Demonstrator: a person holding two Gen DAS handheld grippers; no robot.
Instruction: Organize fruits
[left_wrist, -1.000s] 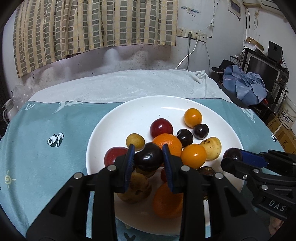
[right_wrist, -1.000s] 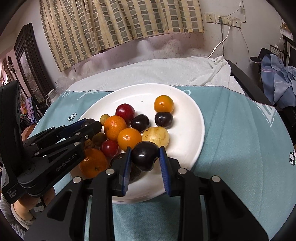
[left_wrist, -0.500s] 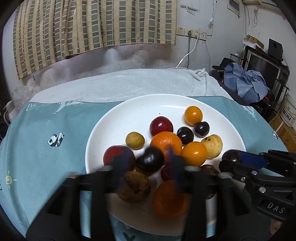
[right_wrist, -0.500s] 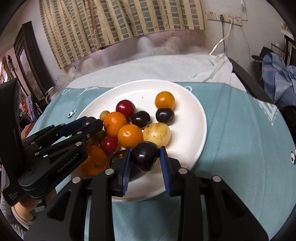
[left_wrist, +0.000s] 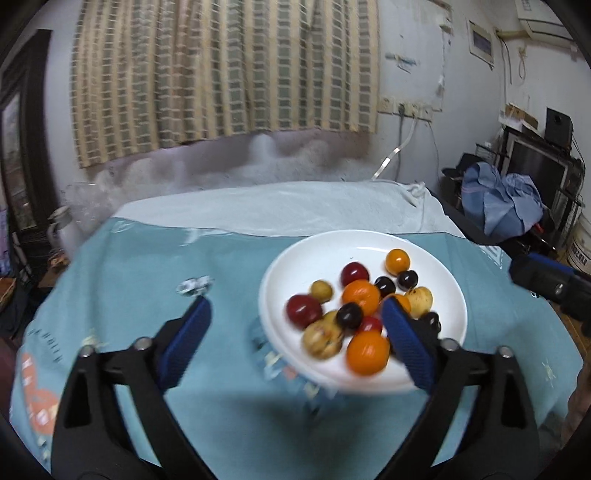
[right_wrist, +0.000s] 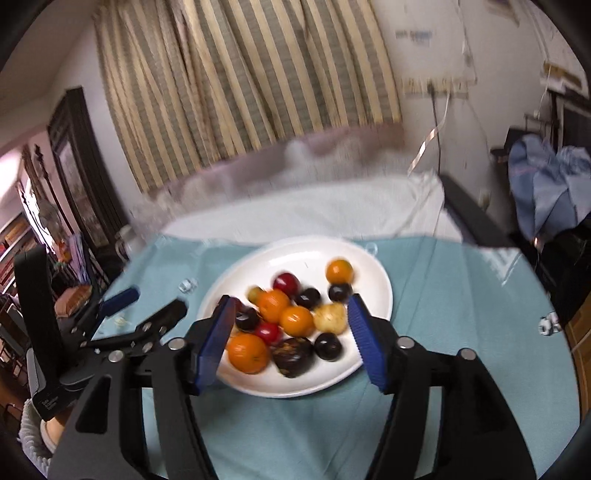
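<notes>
Both claws gape wide with nothing between their blue pads: the left gripper (left_wrist: 295, 339) hangs above the near left rim of the white plate (left_wrist: 295, 258), and the right gripper (right_wrist: 291, 332) hangs above the plate's near side. Between and beyond the right gripper's pads lie the fruits, all heaped on the plate: a big orange (right_wrist: 247, 352) and a dark wrinkled fruit (right_wrist: 293, 356) nearest, a dark plum (right_wrist: 328, 346) just right of them, a yellow fruit (right_wrist: 330, 317) behind, and a small orange (right_wrist: 339, 271) alone at the far side. The plate sits on a teal cloth (right_wrist: 443, 295).

Both views are smeared, so the grippers seem to be in motion. Judging by this, every fruit is already plated. Any further pick should steady first, straddle one loose outer fruit, and close gently, since round fruit rolls and the pile may shift.
</notes>
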